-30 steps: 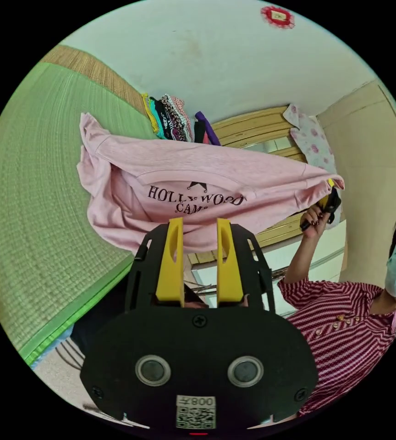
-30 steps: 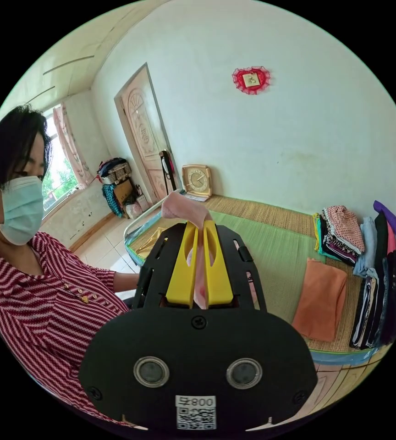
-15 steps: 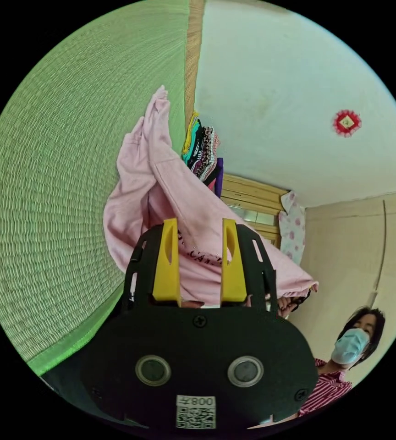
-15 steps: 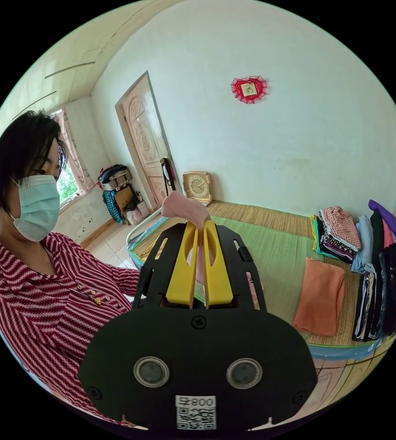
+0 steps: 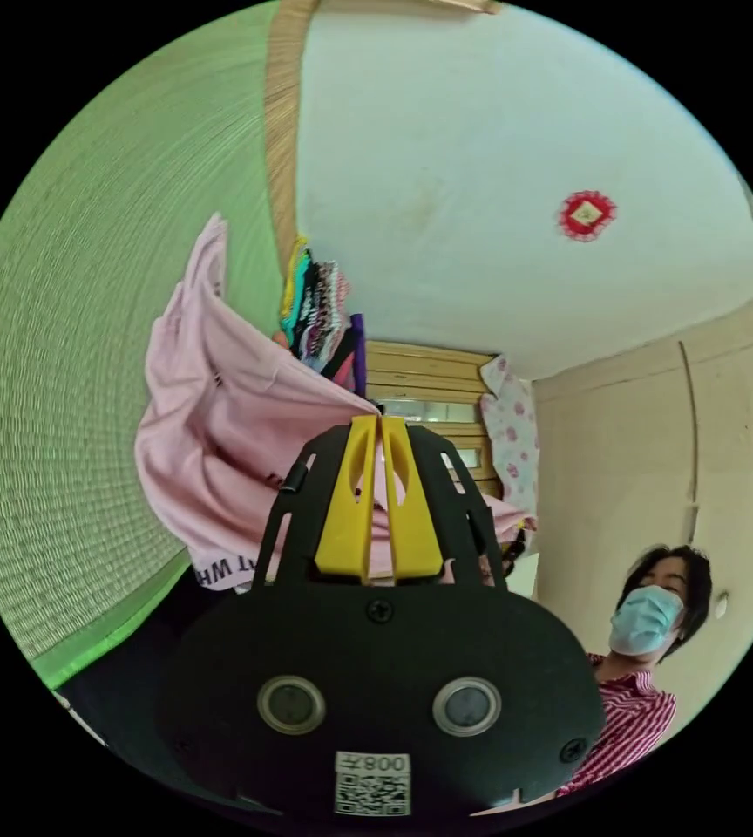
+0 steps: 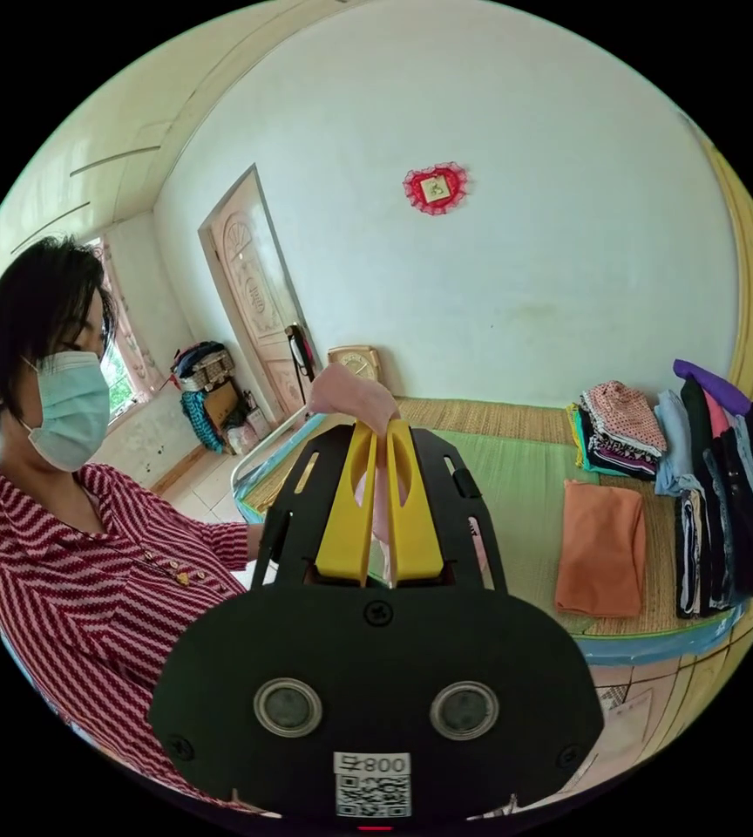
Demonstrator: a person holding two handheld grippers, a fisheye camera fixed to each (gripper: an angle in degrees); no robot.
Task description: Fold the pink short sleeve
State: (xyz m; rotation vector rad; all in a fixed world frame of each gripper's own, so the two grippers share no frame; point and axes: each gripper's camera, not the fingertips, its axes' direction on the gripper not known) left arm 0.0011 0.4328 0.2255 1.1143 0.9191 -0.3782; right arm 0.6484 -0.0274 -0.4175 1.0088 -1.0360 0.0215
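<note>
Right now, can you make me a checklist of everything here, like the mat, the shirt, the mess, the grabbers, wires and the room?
Surface: green woven mat, mostly bare.
Job's things: pink short sleeve shirt held up off the mat, bunched, dark lettering partly showing.
Clutter: folded orange cloth flat on the mat; stacks of folded clothes beside it.
Grippers: left gripper shut on pink fabric; right gripper shut on pink fabric.
Cables: nothing seen.
Surroundings: red wall ornament, wooden door, clock against the wall, person in striped top.
</note>
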